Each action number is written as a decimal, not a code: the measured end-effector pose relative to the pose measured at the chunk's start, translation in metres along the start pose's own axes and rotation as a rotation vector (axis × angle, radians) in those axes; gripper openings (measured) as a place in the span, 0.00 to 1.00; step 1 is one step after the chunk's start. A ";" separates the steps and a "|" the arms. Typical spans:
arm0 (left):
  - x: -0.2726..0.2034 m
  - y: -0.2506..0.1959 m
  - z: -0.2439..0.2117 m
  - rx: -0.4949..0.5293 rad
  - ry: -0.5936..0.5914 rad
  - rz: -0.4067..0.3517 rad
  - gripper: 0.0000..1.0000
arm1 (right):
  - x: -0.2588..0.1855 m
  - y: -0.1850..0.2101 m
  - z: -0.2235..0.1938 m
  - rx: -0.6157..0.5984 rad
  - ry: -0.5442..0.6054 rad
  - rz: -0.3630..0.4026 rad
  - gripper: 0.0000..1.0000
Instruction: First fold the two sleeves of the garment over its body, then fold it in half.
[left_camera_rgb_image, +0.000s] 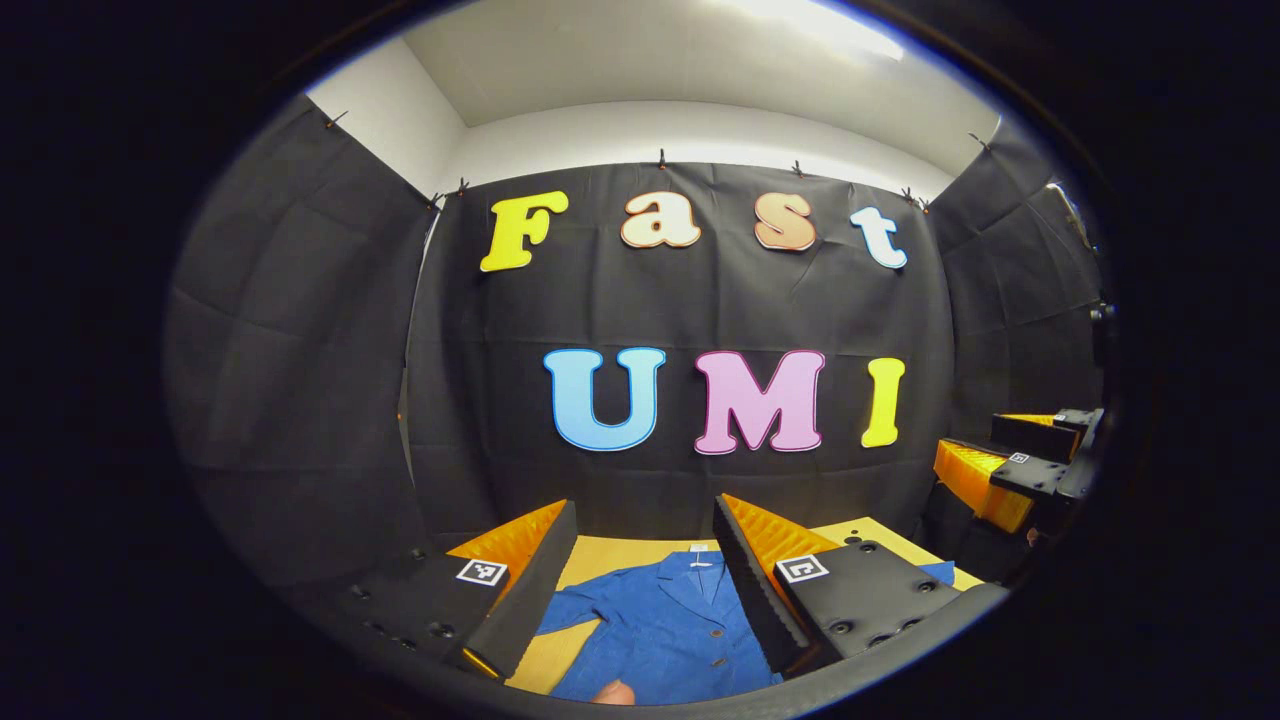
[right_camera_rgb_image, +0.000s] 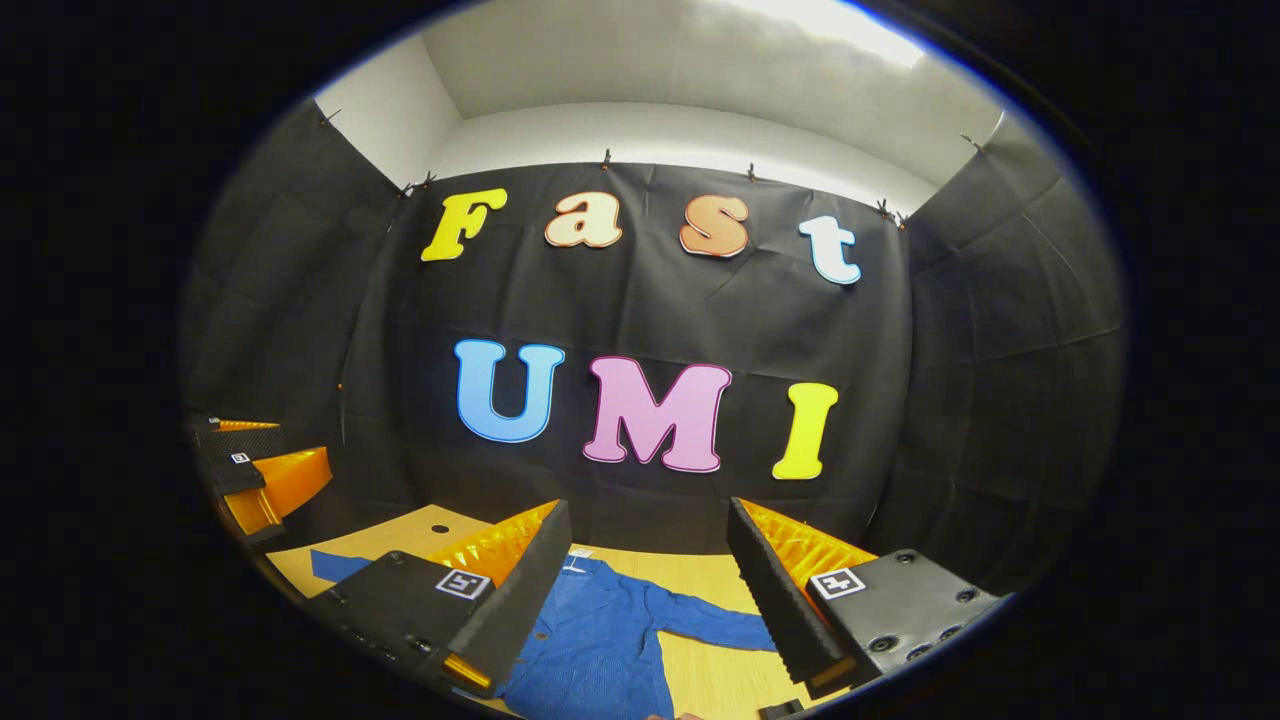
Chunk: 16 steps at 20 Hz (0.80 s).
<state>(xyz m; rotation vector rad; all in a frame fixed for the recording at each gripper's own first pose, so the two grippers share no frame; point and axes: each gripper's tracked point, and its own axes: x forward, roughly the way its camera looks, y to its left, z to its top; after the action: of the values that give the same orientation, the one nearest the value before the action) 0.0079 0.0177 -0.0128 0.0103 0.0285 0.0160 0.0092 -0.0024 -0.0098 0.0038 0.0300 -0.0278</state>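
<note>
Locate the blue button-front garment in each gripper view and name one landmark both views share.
Left gripper view: the blue button-front garment lies at bottom centre on the light wooden table, between that gripper's fingers.
Right gripper view: it lies at bottom centre, one sleeve stretching right across the table.
Shared landmark: the garment's collar with its white tag.
</note>
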 end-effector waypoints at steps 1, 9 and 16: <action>0.000 0.000 0.002 0.006 -0.002 0.002 0.80 | 0.001 0.000 -0.002 0.002 0.004 -0.002 1.00; 0.004 -0.010 0.011 0.023 -0.036 -0.022 0.80 | 0.001 -0.007 0.001 0.012 -0.001 -0.019 1.00; 0.000 -0.013 0.012 0.023 -0.034 -0.023 0.80 | -0.002 -0.017 0.000 0.022 0.004 -0.034 1.00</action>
<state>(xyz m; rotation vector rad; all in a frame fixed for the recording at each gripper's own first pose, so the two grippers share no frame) 0.0085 0.0044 -0.0011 0.0334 -0.0053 -0.0076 0.0062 -0.0196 -0.0099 0.0253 0.0342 -0.0622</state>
